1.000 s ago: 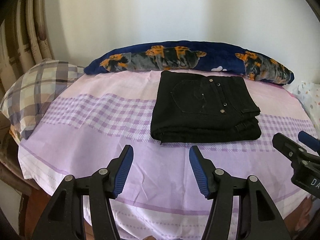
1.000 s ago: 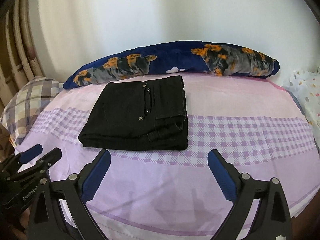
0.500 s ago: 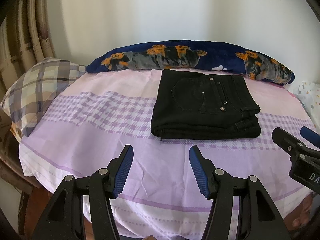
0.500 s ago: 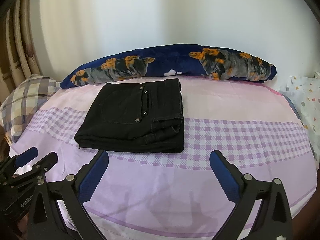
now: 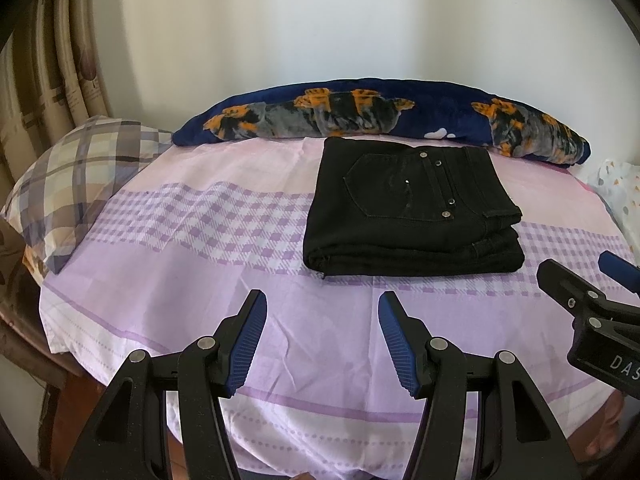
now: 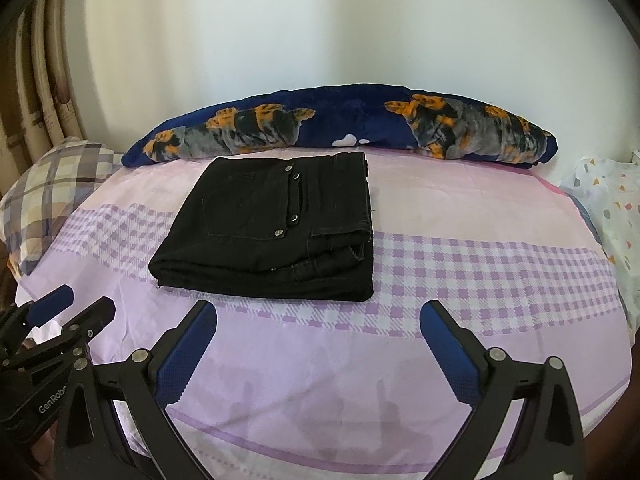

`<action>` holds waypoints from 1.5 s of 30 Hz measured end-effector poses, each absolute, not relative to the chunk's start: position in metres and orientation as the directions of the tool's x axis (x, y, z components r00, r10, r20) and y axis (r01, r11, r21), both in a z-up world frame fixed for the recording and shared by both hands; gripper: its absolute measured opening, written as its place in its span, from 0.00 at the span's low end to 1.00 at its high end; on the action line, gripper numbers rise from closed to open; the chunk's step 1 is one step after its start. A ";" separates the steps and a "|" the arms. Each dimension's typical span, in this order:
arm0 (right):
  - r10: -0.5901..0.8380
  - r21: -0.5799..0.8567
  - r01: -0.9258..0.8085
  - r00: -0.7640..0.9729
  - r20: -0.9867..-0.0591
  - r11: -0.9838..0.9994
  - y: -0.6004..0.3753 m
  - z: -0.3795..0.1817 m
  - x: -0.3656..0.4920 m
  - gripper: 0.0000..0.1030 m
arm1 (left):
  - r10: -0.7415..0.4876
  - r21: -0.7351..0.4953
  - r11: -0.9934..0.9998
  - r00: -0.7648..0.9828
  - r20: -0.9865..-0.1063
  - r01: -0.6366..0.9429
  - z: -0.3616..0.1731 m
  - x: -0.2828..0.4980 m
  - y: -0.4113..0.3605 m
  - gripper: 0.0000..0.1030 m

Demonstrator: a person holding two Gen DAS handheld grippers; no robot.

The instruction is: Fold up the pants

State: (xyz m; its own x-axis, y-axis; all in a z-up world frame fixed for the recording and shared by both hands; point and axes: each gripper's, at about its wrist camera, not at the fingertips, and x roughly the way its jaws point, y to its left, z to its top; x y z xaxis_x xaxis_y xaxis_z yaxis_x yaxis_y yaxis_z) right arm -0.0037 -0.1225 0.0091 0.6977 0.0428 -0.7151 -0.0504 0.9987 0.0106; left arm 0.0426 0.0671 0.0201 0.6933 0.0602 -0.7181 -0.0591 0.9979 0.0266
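The pants (image 5: 412, 212) look all folded, a neat black stack on the bed (image 5: 192, 280), at 12 o'clock from both grippers. Nothing looks left to do. The left gripper (image 5: 322, 340) and right gripper (image 6: 318, 344) are spread wide and empty. A blue pillow (image 5: 380, 120) lies behind; nothing blocks the way.

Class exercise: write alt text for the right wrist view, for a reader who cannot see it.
Black pants lie folded into a neat rectangle on a purple checked bedsheet, before a navy bolster. The right gripper hovers open and empty nearby.
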 end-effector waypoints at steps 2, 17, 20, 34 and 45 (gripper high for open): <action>0.044 0.012 -0.050 0.696 -0.717 0.999 -0.122 0.008 -0.003 0.98 | 0.064 0.029 0.998 0.694 -0.717 -0.062 0.020 0.042 0.067 0.57; 0.045 0.009 -0.057 0.672 -0.739 0.998 -0.124 0.000 0.001 0.98 | 0.067 0.033 0.998 0.695 -0.716 -0.062 0.020 0.041 0.065 0.57; 0.046 0.010 -0.057 0.670 -0.741 0.998 -0.124 0.000 0.001 0.98 | 0.067 0.033 0.998 0.694 -0.716 -0.062 0.020 0.041 0.065 0.57; 0.054 0.033 -0.045 0.646 -0.762 0.998 -0.128 -0.007 0.004 0.98 | 0.068 0.036 0.997 0.692 -0.718 -0.061 0.018 0.040 0.064 0.57; 0.047 0.024 -0.044 0.639 -0.768 0.999 -0.129 -0.009 0.005 0.98 | 0.060 0.037 0.998 0.680 -0.731 -0.048 0.013 0.042 0.062 0.57</action>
State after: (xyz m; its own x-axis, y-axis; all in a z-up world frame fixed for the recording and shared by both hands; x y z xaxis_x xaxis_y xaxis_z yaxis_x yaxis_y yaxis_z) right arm 0.0052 -0.1291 -0.0093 0.6388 0.0467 -0.7679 -0.0441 0.9987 0.0240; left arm 0.0416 0.0616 0.0130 0.6802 0.0596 -0.7306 -0.0479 0.9982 0.0368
